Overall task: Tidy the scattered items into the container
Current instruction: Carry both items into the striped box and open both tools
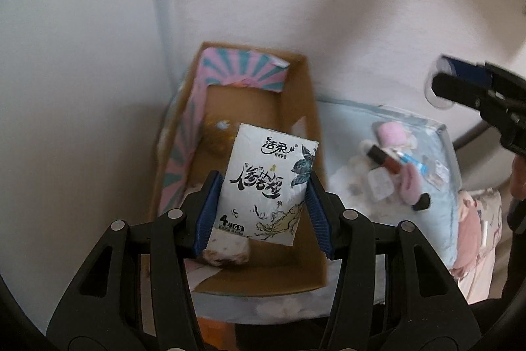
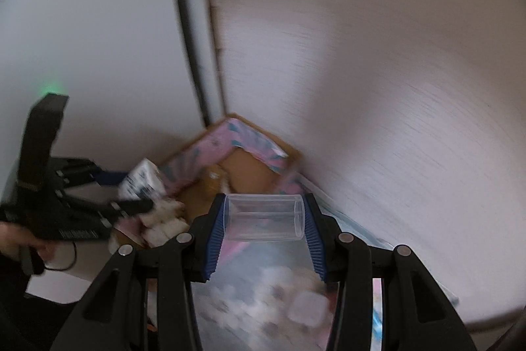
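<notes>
My left gripper point(image 1: 263, 203) is shut on a white tissue pack point(image 1: 268, 183) with black calligraphy, held above the open cardboard box point(image 1: 296, 107) with pink and teal flaps. A wrapped snack point(image 1: 227, 249) and a brownish item point(image 1: 215, 137) lie inside the box. My right gripper point(image 2: 266, 219) is shut on a clear plastic cup point(image 2: 264, 216) lying sideways between its pads, with the box point(image 2: 250, 166) beyond it. In the left wrist view the right gripper point(image 1: 450, 81) with the cup point(image 1: 439, 94) shows at the right edge. The left gripper point(image 2: 131, 189) and tissue pack point(image 2: 143, 181) show blurred at left.
A pale blue cushion point(image 1: 437, 186) to the right of the box carries scattered items: a dark red tube point(image 1: 384, 158), a pink soft thing point(image 1: 393, 134), a blue pen point(image 1: 412, 162). White walls meet in a corner behind the box. A person's hand point(image 2: 19, 239) holds the left gripper.
</notes>
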